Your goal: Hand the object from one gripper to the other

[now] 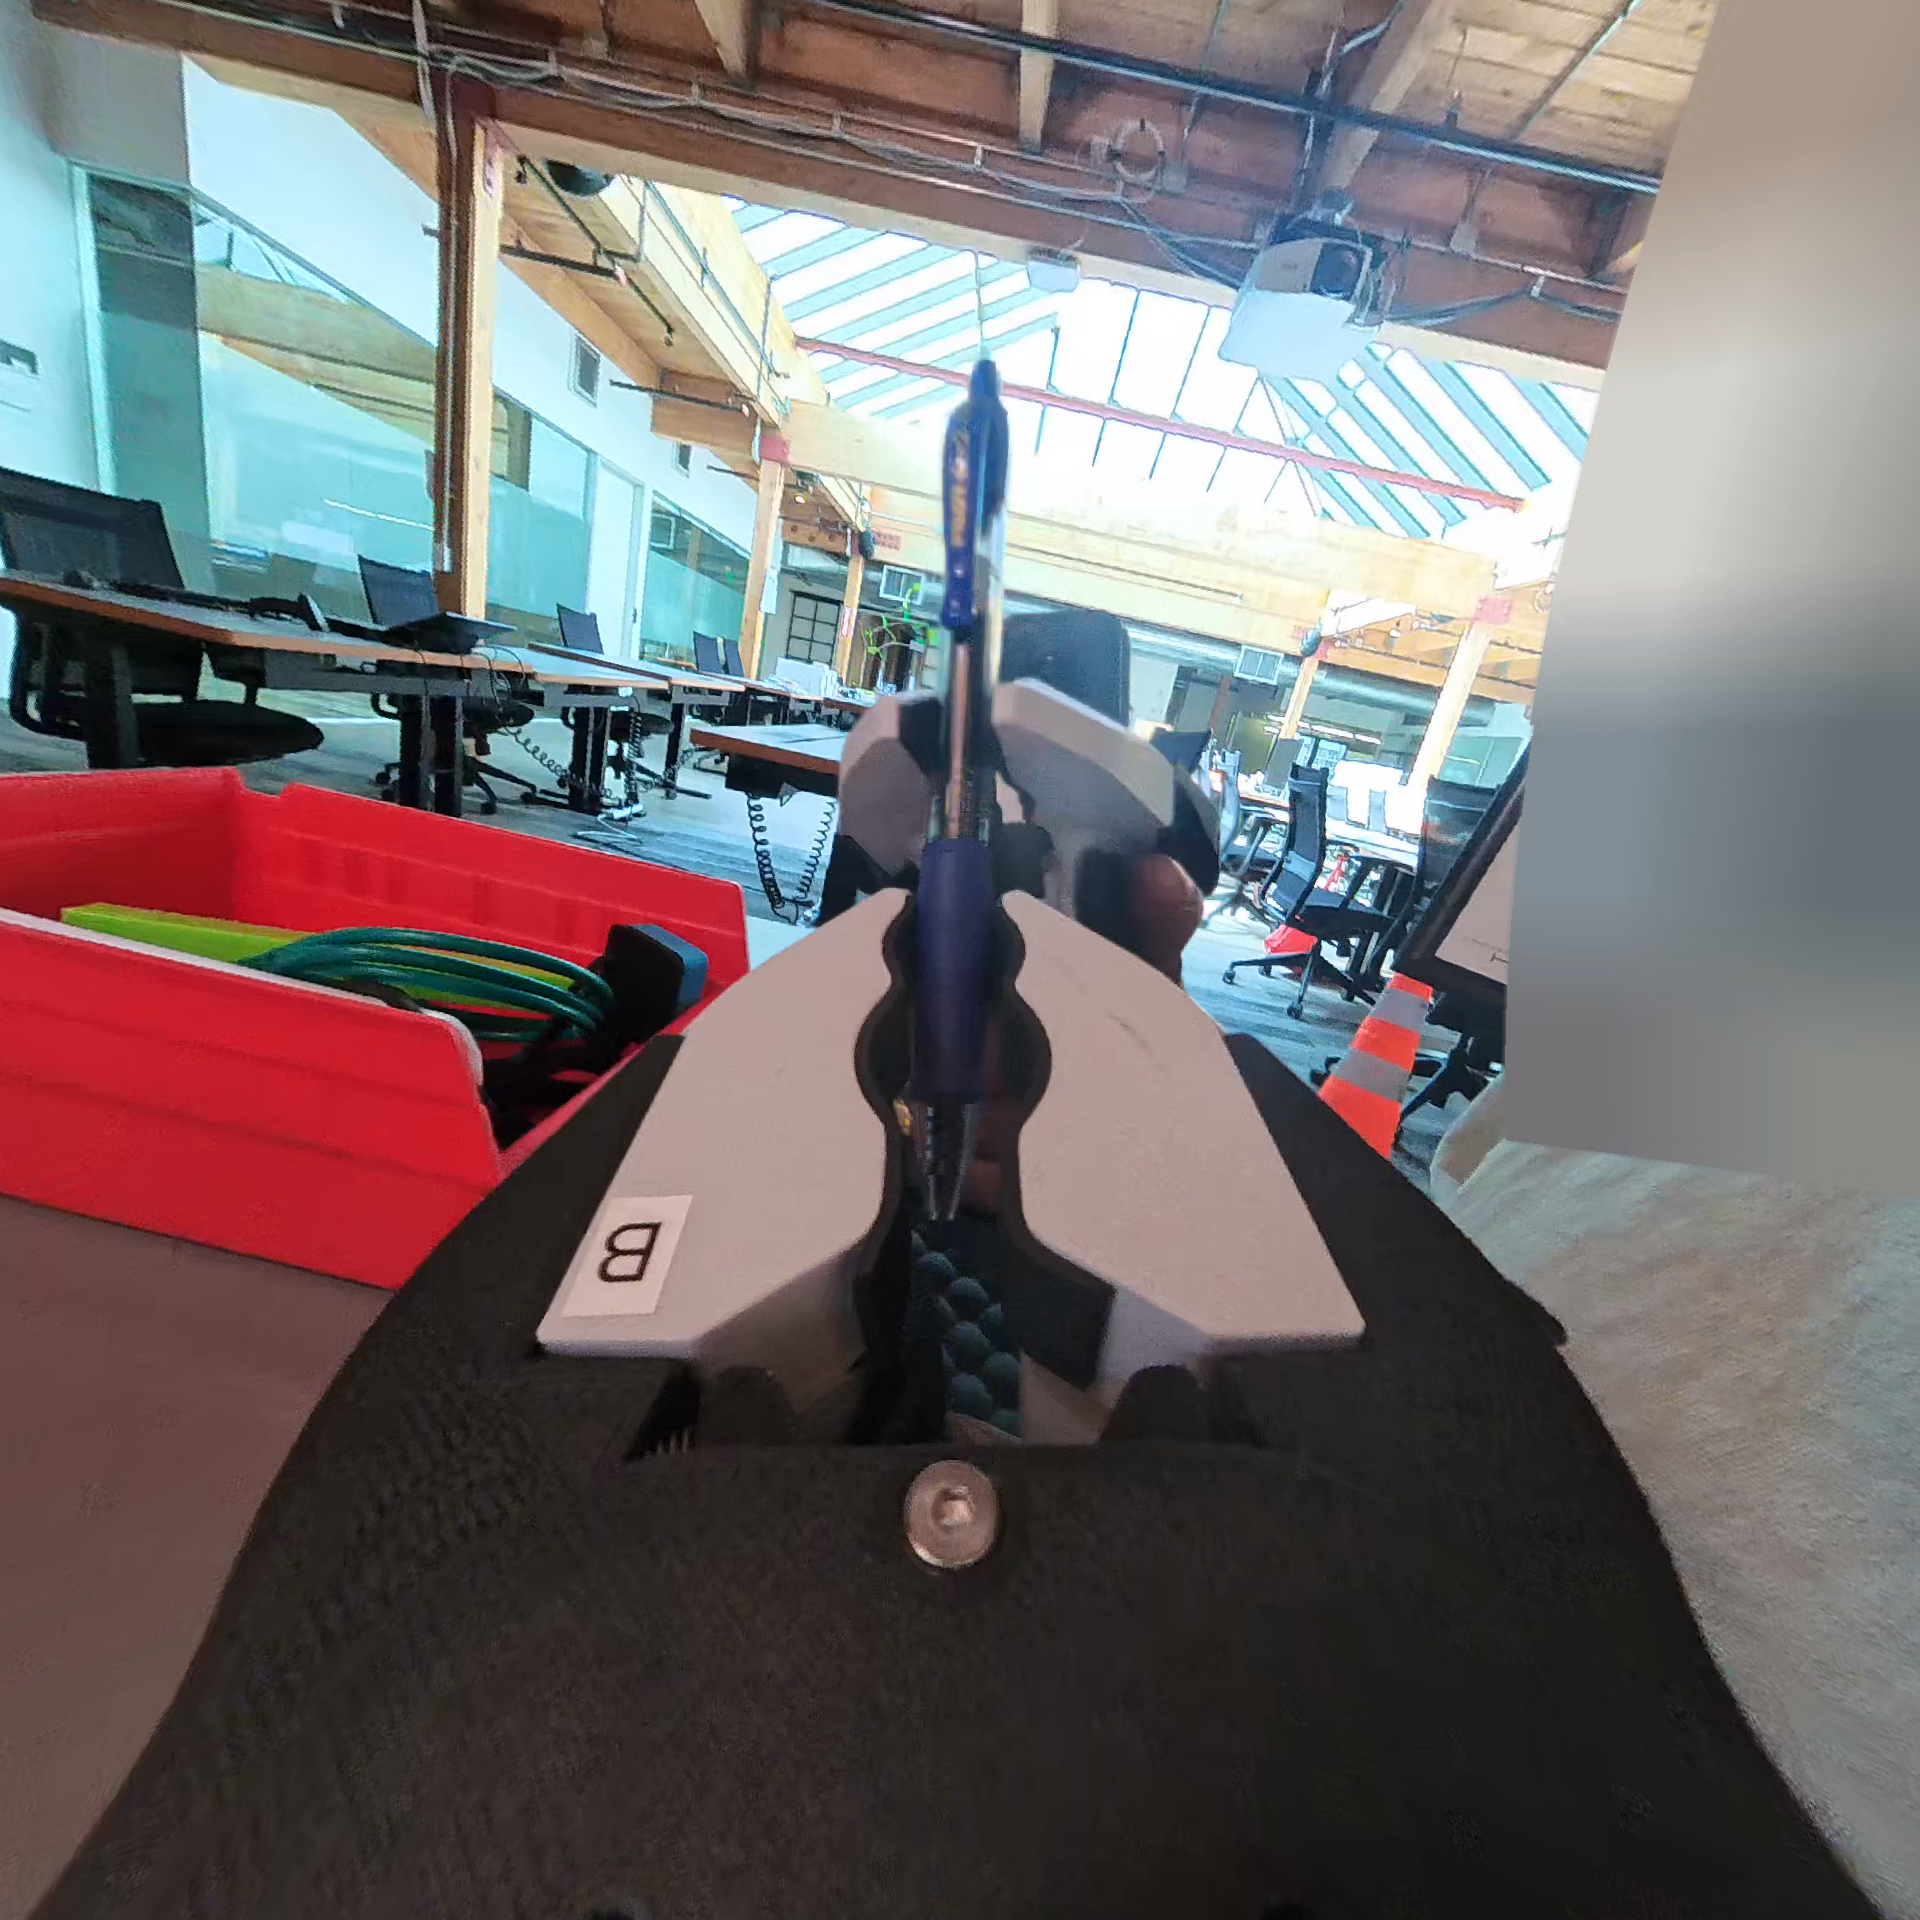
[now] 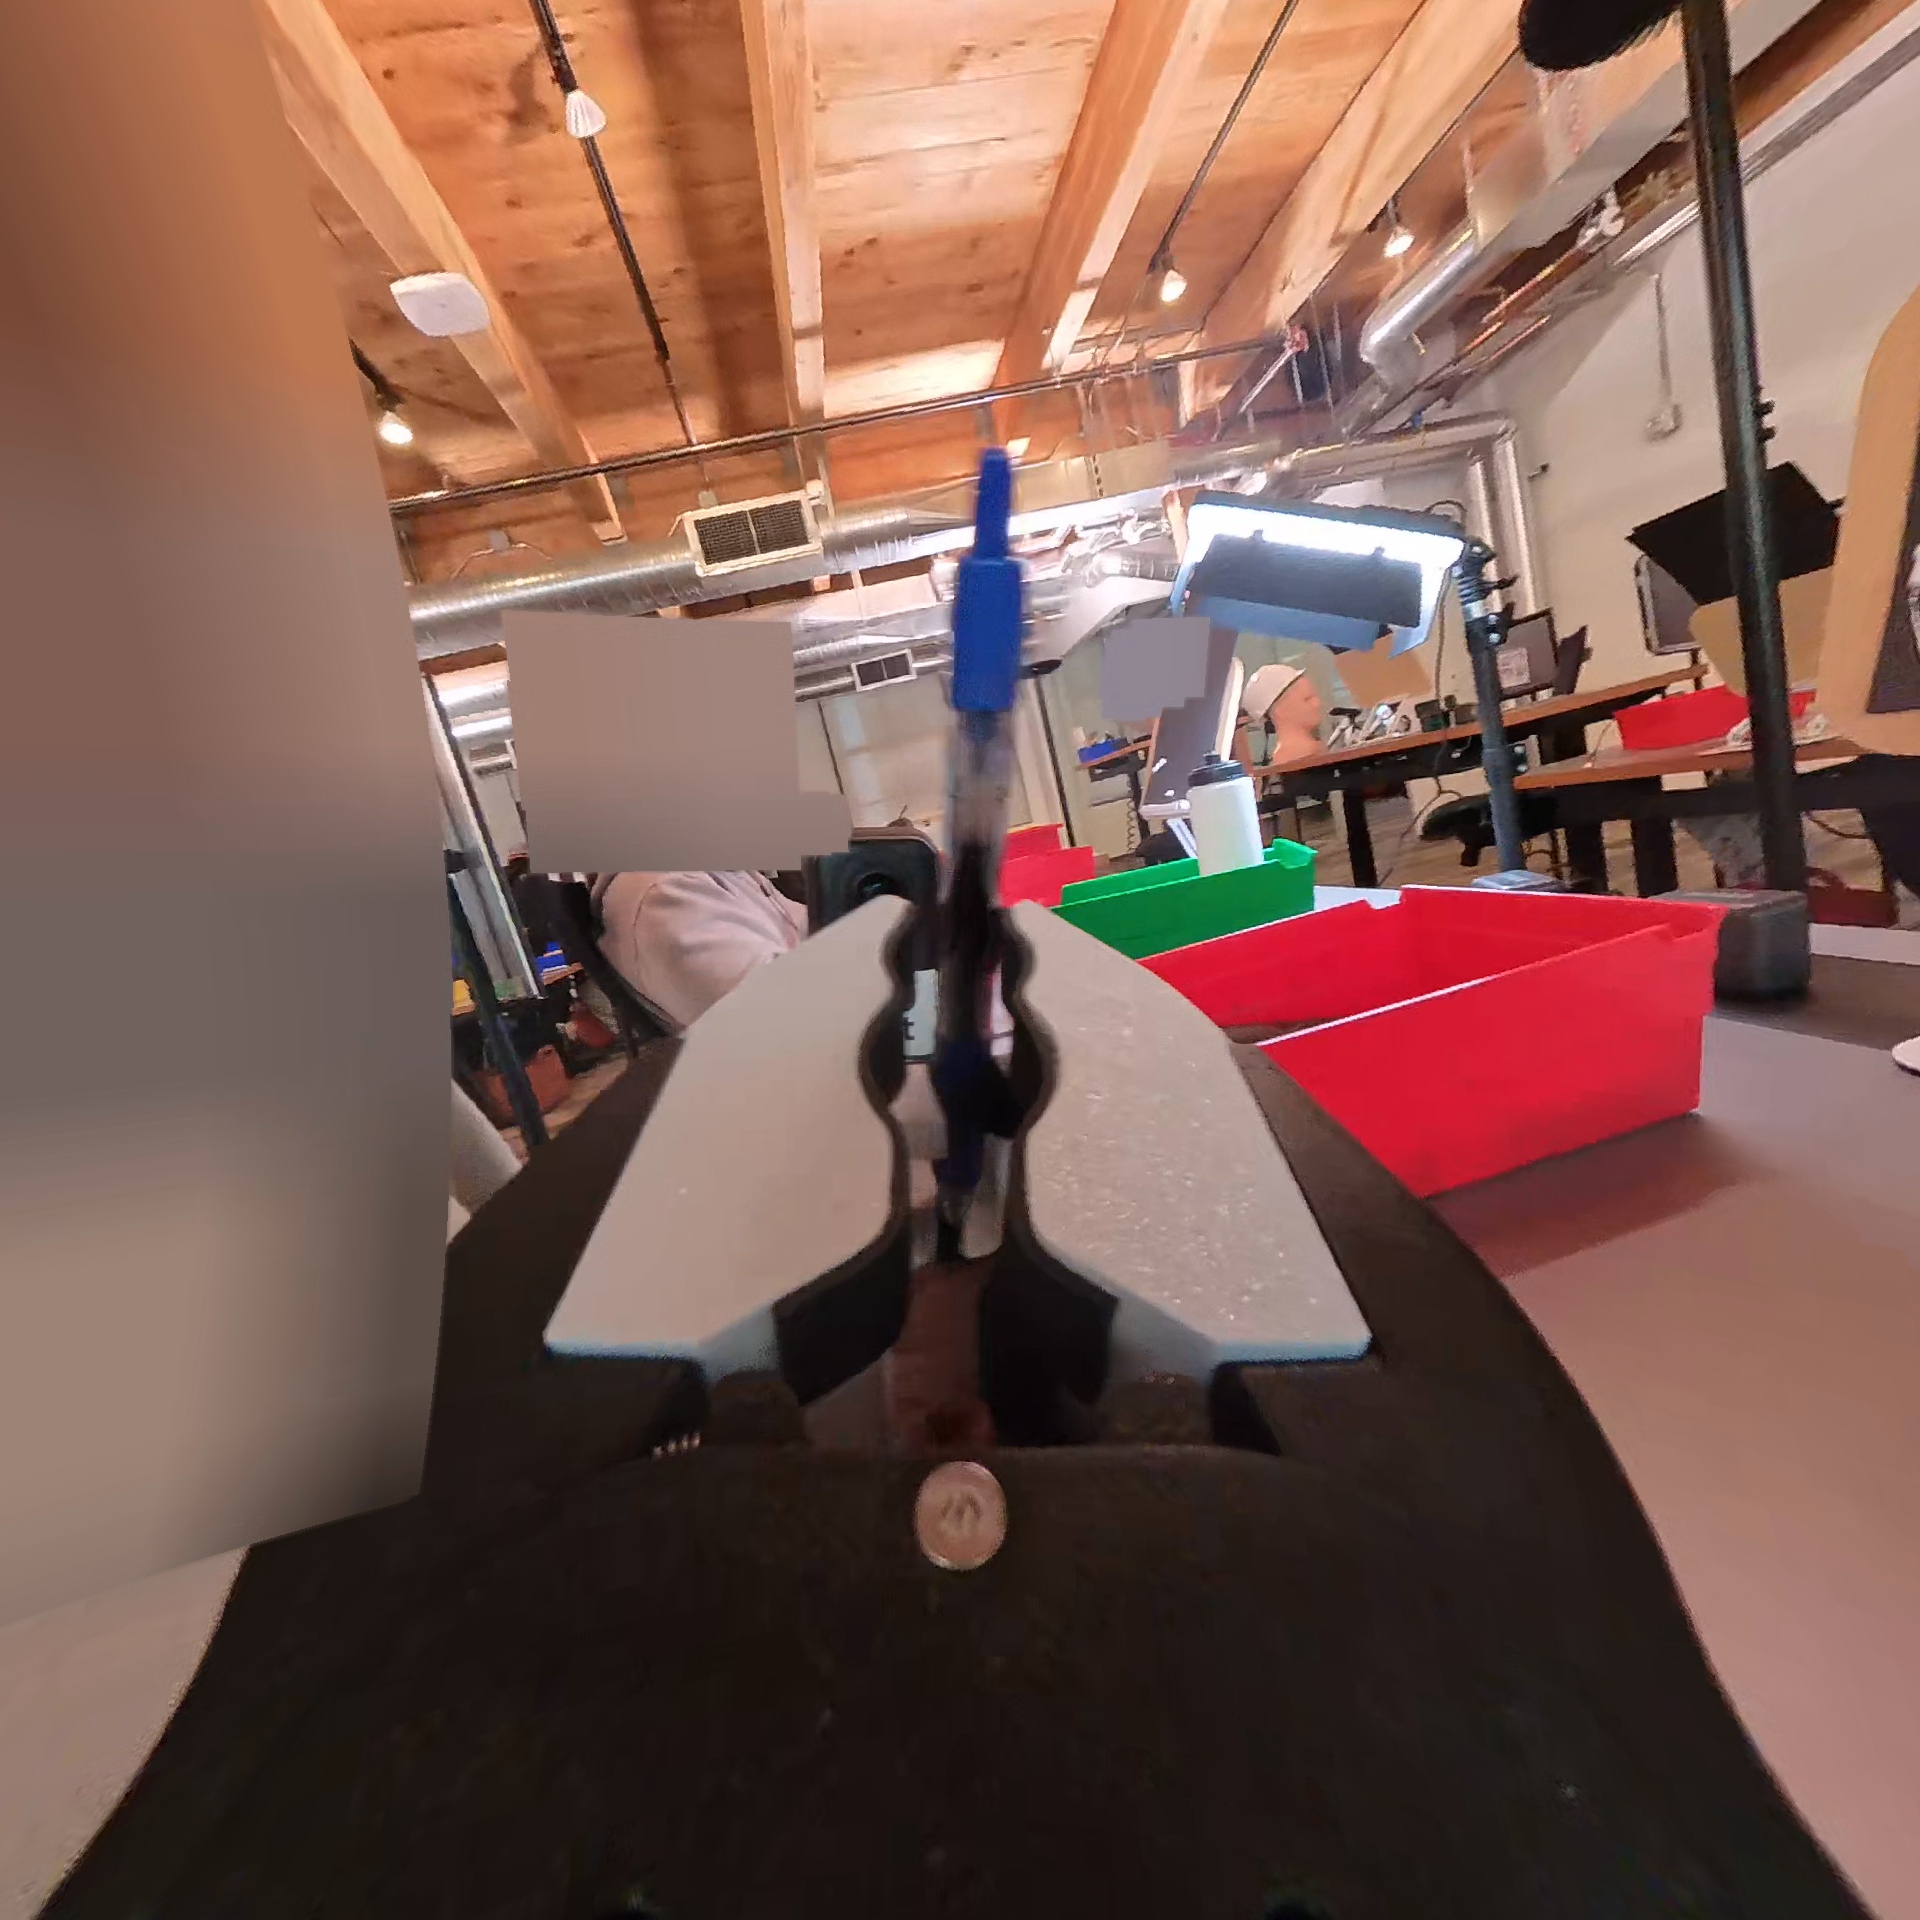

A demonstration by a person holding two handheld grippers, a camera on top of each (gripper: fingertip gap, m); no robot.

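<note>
Nearest the lens in the left wrist view: black gripper body with one silver screw, then two grey fingers of the left gripper, clenched on the dark blue rubber grip of a blue pen standing upright. Just beyond, right gripper facing back, its two grey fingers closed round the clear barrel of the same pen, higher up. In the right wrist view, same pen upright between the right gripper and its two grey fingers, pinched tight on the barrel, blue clip and plunger end pointing at the wooden ceiling. So: one pen, held by both grippers at once, off the table. Containers, left wrist view: one red bin on the grey table to the left, holding a coiled green cable, a lime-green flat piece and a black plug-like block. Right wrist view: two red bins side by side on the table, contents out of sight, and one green bin behind them with one white bottle standing at it; whether inside or just behind, cannot tell. Farther red bins on distant desks, too small to count surely.
</note>
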